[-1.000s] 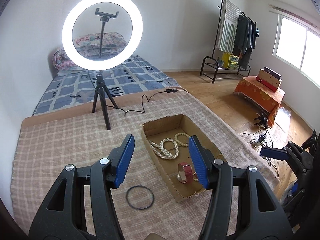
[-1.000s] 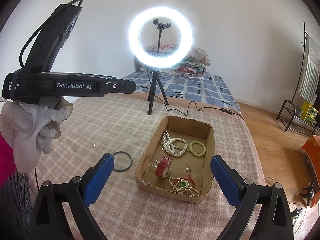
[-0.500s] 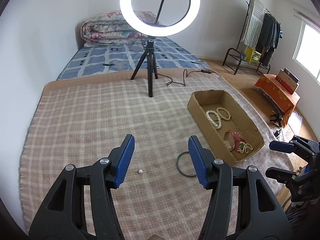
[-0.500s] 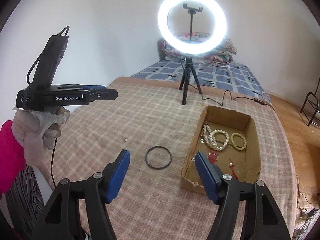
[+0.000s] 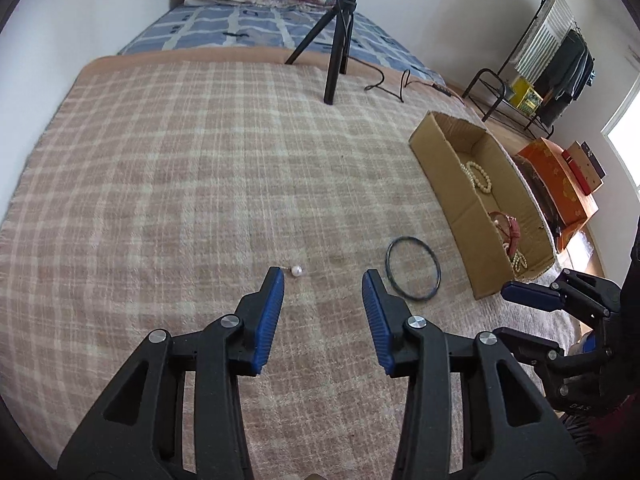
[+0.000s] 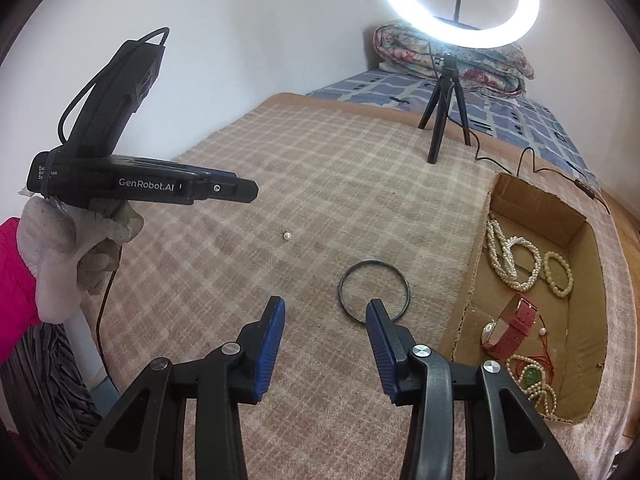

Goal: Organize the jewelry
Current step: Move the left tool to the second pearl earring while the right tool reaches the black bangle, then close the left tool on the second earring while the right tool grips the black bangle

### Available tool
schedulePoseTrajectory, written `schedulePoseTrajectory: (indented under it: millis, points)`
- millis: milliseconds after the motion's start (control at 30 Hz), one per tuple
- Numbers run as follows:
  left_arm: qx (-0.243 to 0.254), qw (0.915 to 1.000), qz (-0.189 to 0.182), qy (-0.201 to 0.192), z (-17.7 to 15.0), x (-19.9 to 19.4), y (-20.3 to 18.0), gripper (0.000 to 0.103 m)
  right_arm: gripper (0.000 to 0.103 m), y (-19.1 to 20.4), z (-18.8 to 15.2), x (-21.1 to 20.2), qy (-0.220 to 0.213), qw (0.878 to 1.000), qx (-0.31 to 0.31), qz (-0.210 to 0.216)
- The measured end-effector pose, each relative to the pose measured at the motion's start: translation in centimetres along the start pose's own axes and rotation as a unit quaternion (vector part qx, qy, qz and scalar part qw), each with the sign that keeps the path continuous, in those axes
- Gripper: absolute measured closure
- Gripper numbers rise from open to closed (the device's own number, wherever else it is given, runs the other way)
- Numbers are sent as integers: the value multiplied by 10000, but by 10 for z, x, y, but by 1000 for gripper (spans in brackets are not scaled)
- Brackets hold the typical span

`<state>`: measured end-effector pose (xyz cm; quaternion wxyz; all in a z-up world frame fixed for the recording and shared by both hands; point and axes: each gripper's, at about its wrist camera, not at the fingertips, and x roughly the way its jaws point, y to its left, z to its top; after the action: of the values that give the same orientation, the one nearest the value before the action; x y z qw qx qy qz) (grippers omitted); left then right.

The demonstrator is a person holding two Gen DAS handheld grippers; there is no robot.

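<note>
Black ring between pearl, box

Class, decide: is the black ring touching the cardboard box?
Apart. The right wrist view shows bare blanket between the black ring and the cardboard box.

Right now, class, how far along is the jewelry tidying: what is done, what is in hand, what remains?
Done: pearl strands and a red watch lie in the cardboard box. In hand: nothing; the left gripper and right gripper have been closing but grip nothing. Left: the loose pearl and the black ring on the blanket.
</note>
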<state>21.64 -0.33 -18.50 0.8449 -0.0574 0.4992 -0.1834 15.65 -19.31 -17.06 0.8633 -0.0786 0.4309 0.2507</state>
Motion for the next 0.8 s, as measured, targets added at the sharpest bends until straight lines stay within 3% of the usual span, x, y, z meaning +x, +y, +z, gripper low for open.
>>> schedulePoseTrajectory:
  millis: [233, 800]
  points:
    - [-376, 9983, -77, 429, -13, 31, 13, 62, 66, 0, -4, 35, 357, 9993, -114, 79]
    - [-613, 9969, 38, 499, -3, 66, 23, 62, 69, -15, -5, 71, 582, 9983, -16, 27]
